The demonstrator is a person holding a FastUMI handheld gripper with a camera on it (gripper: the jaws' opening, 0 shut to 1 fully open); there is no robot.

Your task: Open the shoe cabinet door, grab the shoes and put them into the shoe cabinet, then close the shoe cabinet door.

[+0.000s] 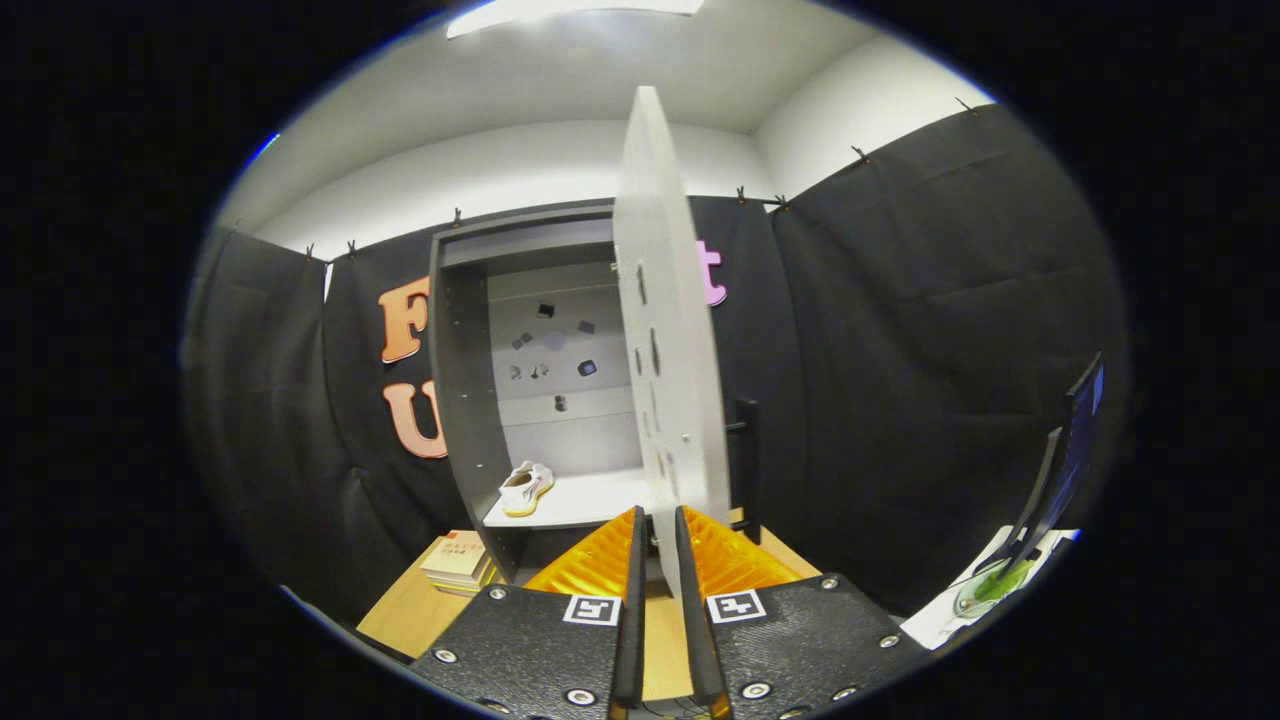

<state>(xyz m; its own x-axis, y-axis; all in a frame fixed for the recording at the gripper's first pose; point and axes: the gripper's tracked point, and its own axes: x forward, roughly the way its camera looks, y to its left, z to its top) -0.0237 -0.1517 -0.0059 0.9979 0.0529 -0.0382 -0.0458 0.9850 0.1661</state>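
A grey shoe cabinet stands open against the black wall. Its door is swung out edge-on toward me, with a black handle on its outer face. My gripper has its orange fingers closed on the door's lower edge, one finger on each side of the panel. A white shoe with a yellow sole lies on the cabinet's shelf, to the left, beyond the fingers.
The cabinet stands on a wooden table. A small stack of books lies beside the cabinet's left foot. Off to the right stands a dark monitor on a white surface with a green item.
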